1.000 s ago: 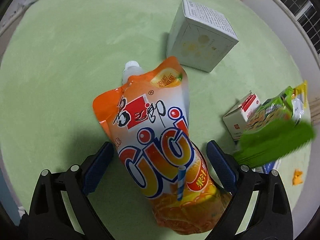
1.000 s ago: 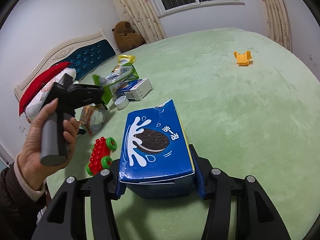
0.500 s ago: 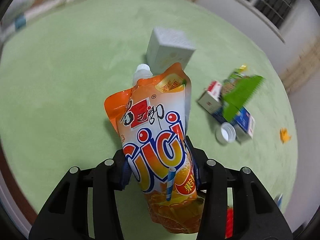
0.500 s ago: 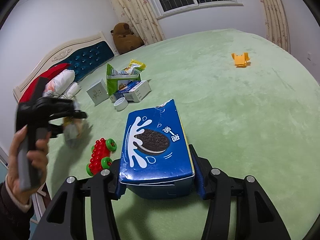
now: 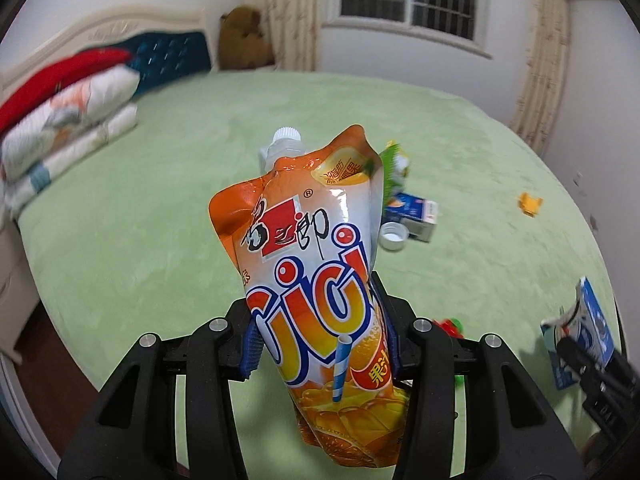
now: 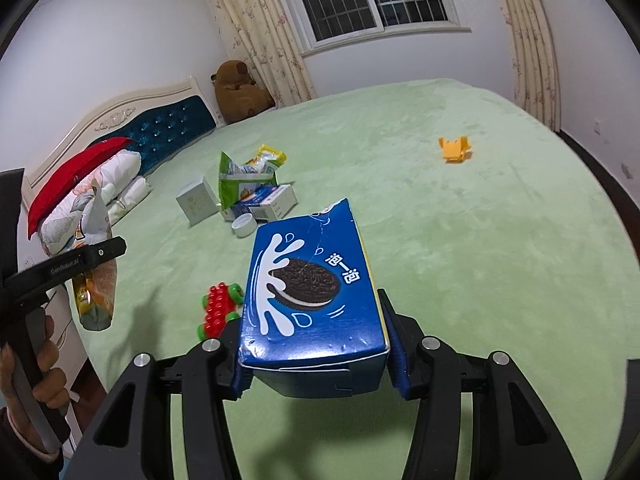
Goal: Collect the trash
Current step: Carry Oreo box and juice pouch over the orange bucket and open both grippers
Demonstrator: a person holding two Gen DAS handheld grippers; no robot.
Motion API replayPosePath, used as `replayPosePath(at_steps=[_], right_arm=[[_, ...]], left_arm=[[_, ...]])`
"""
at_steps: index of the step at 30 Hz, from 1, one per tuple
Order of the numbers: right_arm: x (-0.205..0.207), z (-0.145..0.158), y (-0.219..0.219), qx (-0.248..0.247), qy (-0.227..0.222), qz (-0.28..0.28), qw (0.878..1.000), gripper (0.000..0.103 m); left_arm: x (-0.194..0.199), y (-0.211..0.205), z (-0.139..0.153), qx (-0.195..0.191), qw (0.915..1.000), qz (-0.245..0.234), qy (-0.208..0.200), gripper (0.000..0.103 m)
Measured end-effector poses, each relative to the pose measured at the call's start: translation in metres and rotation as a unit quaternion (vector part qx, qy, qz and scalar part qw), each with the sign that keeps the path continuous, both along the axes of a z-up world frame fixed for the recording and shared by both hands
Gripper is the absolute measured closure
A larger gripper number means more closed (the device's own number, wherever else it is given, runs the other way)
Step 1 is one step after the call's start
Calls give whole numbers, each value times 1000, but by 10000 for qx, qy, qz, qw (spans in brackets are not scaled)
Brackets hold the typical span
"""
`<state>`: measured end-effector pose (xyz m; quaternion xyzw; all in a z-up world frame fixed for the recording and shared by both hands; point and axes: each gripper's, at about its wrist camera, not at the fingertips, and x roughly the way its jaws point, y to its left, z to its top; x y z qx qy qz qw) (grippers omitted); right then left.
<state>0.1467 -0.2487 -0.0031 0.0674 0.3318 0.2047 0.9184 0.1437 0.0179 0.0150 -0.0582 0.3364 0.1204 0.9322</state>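
Left gripper (image 5: 320, 344) had closed on the orange pouch (image 5: 316, 264) and lifted it clear of the bed (image 5: 140, 240). Right gripper (image 6: 316, 364) clamped the blue cookie box (image 6: 312, 280); loose wrappers (image 6: 244, 180) remained at eleven o'clock.

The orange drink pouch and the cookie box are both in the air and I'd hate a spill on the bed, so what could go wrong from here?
The orange drink pouch is soft, pinched low by the left gripper, and might sag or slip out. The right gripper clamps only the near end of the blue cookie box, which could tip out.
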Motion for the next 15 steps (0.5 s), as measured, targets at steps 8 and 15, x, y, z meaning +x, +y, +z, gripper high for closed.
replayPosePath(at_steps=[8,15], right_arm=[[-49,28,-5,-126,-227,-61,9996,51],[-85,39,-3,-238,-352,-77,9991,51]], left_arm=[[-37,-20,7,196,9986,-445,-185,58],[-62,-21,1,180,9974,-678,-140,58]])
